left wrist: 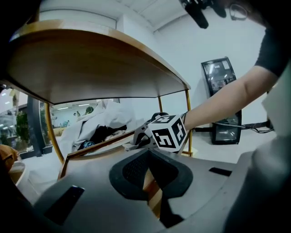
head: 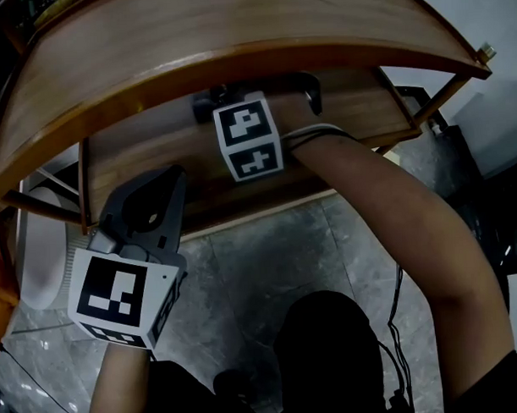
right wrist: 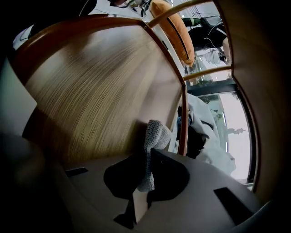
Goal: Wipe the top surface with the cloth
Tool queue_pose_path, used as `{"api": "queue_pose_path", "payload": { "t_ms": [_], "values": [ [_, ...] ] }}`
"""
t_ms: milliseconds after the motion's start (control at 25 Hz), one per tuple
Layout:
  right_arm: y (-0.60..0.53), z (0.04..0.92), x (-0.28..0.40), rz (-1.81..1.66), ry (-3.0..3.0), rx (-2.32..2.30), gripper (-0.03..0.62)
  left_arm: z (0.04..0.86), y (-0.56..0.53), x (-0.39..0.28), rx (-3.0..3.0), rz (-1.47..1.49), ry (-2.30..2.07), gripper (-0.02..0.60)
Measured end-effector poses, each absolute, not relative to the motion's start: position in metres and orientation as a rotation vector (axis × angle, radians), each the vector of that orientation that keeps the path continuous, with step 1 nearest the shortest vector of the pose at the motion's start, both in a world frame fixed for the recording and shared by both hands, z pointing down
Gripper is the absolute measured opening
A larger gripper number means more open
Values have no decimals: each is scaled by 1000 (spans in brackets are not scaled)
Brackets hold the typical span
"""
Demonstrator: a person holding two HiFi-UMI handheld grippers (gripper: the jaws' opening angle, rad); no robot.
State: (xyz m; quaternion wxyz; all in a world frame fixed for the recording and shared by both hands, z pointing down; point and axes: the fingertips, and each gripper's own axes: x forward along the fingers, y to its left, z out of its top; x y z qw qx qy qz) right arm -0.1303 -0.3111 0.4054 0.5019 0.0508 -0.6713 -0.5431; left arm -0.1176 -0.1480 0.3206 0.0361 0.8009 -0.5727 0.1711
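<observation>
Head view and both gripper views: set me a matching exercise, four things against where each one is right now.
Things:
1. cloth
2. right gripper
3. left gripper
4. top surface

Places:
A. reaching in under the top surface, over the lower shelf
B. pinched between the right gripper's jaws
C. highest board, above both grippers
D. by the lower shelf's front edge, on its left side

Pairs: 1-B, 2-A, 3-D, 4-C
</observation>
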Motion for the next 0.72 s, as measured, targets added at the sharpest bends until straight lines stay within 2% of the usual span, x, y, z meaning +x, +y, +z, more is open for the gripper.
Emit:
{"api": "queue_pose_path", "payload": {
  "t_ms": [720],
  "values": [
    [-381, 394, 36, -1125, -1473, 291, 32, 314, -179, -38, 2603, 485, -1601, 11]
  ]
}}
